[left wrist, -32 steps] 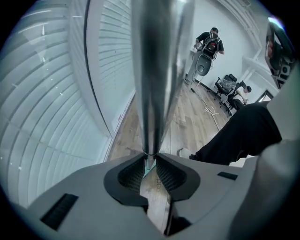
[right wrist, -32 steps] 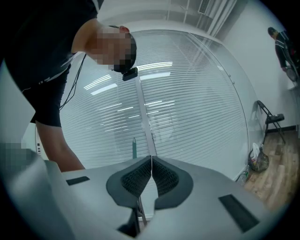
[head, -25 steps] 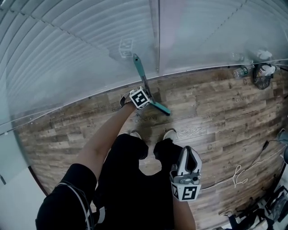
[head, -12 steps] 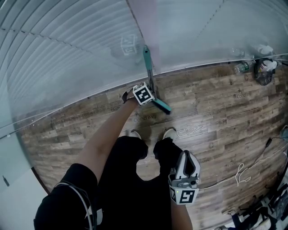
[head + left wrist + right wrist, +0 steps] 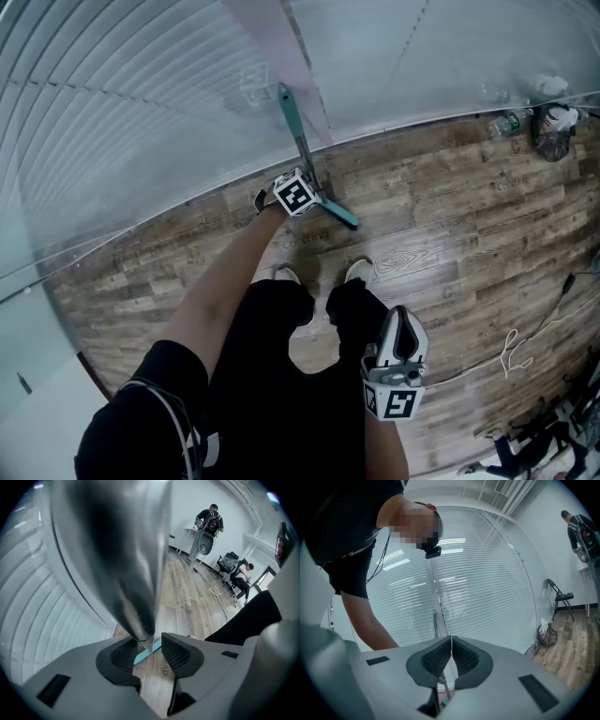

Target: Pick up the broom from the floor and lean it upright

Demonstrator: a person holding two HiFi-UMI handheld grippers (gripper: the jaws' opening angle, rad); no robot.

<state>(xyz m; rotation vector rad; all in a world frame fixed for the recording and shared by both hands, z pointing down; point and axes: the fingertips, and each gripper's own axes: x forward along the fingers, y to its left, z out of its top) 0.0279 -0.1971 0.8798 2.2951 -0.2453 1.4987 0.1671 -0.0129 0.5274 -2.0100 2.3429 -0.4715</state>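
The broom stands upright against the glass wall with blinds: teal grip [image 5: 284,97] on top, metal handle [image 5: 303,152], teal head [image 5: 338,215] on the wooden floor. My left gripper [image 5: 307,187] is low at the handle, pointing steeply down. Its jaws are opening. The metal handle [image 5: 136,573] stands between them, close to the left pad, with a gap to the right pad [image 5: 174,654]. The teal head [image 5: 146,651] shows below. My right gripper [image 5: 397,328] hangs by the person's right leg, shut with nothing in it [image 5: 451,656]. The broom [image 5: 435,619] is far ahead of it.
The person's shoes [image 5: 287,275] are just behind the broom head. Bottles and a net bag [image 5: 548,131] lie by the wall at far right. A white cable [image 5: 512,351] runs over the floor at right. Other people [image 5: 206,526] and a folding chair [image 5: 560,599] are farther off.
The left gripper stays at the broom's handle while the handle's top shifts a little along the blinds. The right gripper keeps its place beside the leg.
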